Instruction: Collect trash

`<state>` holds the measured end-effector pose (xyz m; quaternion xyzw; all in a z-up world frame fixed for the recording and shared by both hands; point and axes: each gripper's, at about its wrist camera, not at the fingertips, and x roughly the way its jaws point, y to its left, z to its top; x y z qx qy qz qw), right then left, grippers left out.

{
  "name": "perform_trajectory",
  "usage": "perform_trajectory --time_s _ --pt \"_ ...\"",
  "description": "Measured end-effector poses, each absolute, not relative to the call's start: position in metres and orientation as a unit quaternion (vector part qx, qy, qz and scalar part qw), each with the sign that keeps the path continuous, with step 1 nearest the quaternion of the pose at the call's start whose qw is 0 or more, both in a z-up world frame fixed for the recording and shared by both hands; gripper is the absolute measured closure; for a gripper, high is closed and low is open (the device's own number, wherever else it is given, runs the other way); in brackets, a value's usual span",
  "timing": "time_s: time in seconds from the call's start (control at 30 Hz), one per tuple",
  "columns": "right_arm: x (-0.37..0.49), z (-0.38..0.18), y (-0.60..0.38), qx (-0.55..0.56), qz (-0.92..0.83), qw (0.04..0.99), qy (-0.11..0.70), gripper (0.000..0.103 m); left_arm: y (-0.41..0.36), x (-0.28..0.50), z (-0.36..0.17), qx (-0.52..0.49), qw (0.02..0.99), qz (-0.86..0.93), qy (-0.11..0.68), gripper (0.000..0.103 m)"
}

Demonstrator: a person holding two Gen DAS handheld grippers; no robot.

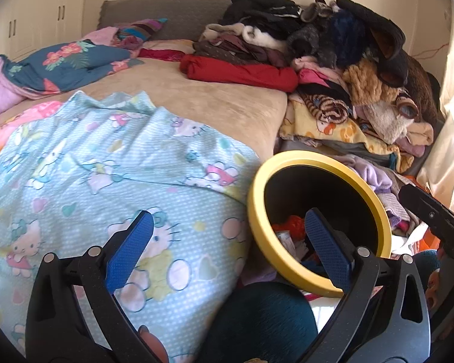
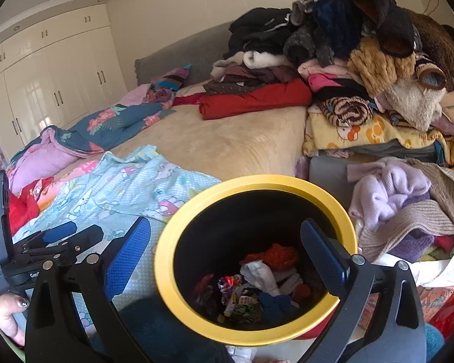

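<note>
Both grippers are released, holding nothing: the left gripper (image 1: 228, 246) over the blanket (image 1: 106, 163), the right gripper (image 2: 225, 255) above the bin (image 2: 166, 260), seemingly holding wrappers (image 2: 242, 299).

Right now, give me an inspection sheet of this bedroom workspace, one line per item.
Surface: bed with beige plush cover, partly draped by a light blue cartoon-print sheet.
Job's things: black bin with yellow rim beside the bed, holding crumpled white paper, an orange crumpled piece and printed wrappers.
Clutter: tall pile of mixed clothes, folded red garment, lilac knit sweater, blue floral quilt.
Grippers: left gripper jaws open, empty; right gripper jaws open, empty, over the bin.
Cables: thin wire on the far wall.
Surroundings: cream built-in wardrobe, grey headboard.
</note>
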<state>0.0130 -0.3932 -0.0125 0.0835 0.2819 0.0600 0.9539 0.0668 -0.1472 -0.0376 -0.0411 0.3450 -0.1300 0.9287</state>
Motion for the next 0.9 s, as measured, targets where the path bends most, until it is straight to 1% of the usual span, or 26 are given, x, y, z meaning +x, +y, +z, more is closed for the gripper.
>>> perform_trajectory --time_s 0.13,0.47,0.7,0.9 --pt "0.002 -0.009 -0.374 0.075 0.089 0.960 0.254 0.006 -0.132 0.057 -0.032 -0.050 0.936 -0.117 0.328 0.011" --pt "-0.039 0.007 -0.341 0.019 0.054 0.990 0.130 0.006 -0.110 0.022 -0.006 -0.035 0.965 -0.086 0.246 0.011" --pt "-0.054 0.010 -0.341 0.005 0.028 0.996 0.082 0.006 -0.104 0.007 0.000 -0.034 0.973 -0.072 0.215 0.011" --pt "-0.063 0.009 -0.340 0.004 0.011 0.998 0.055 0.006 -0.102 0.003 -0.002 -0.038 0.976 -0.069 0.205 0.011"
